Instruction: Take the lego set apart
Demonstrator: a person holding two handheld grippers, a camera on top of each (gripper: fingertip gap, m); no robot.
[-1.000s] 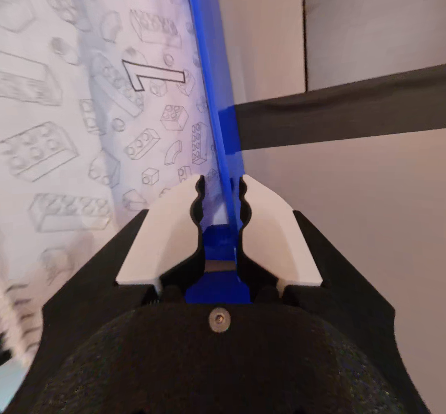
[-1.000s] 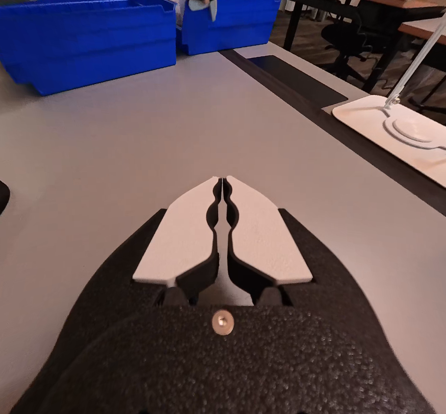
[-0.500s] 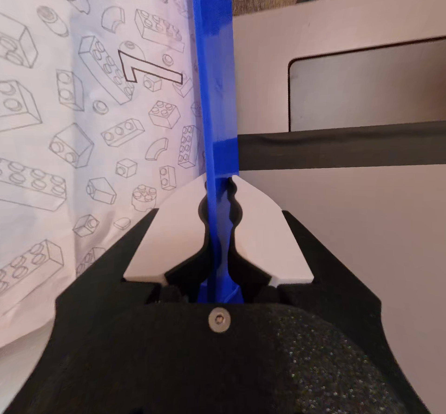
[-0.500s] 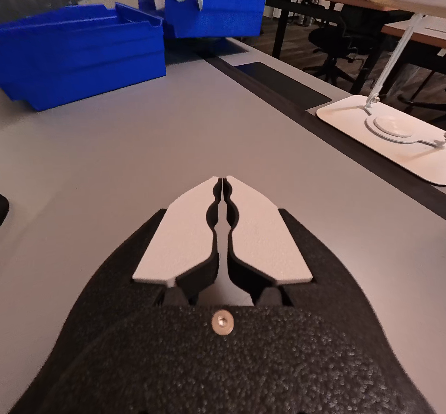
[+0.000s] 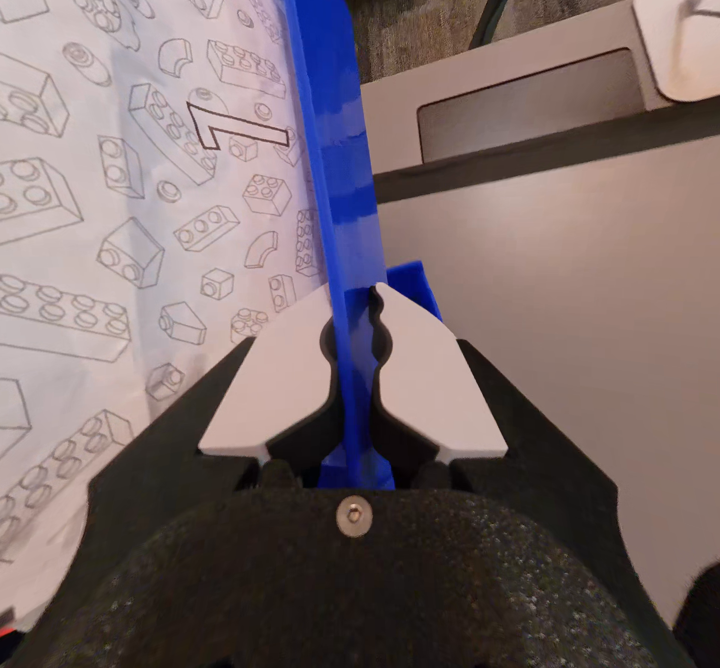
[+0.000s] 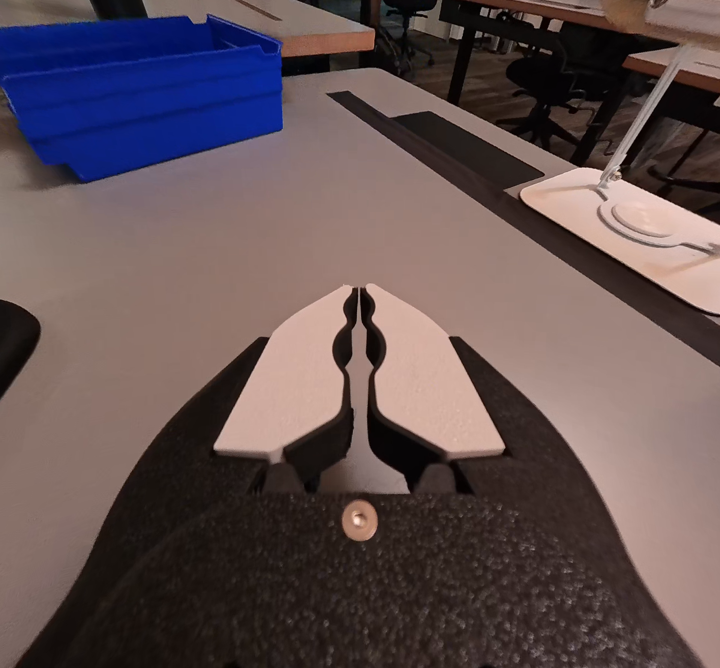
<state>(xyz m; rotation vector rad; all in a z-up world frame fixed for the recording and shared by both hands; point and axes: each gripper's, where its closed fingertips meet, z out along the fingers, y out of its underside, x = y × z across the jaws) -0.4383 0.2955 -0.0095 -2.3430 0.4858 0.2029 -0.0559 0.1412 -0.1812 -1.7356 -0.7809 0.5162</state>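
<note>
A: Left gripper (image 5: 356, 290)?
B: I have its white, wavy-edged fingers clamped on the thin wall of a smooth blue bin (image 5: 335, 150); a white paper bag (image 5: 128, 181) printed with brick outlines, the lego set, lies inside, left of that wall.

A: Right gripper (image 6: 359, 287)?
B: Closed on nothing, above the matte grey table (image 6: 233, 244). Blue stacked bins (image 6: 148, 103) stand far left; a white lamp base (image 6: 623, 220) sits right, office chairs (image 6: 545, 76) beyond.
</note>
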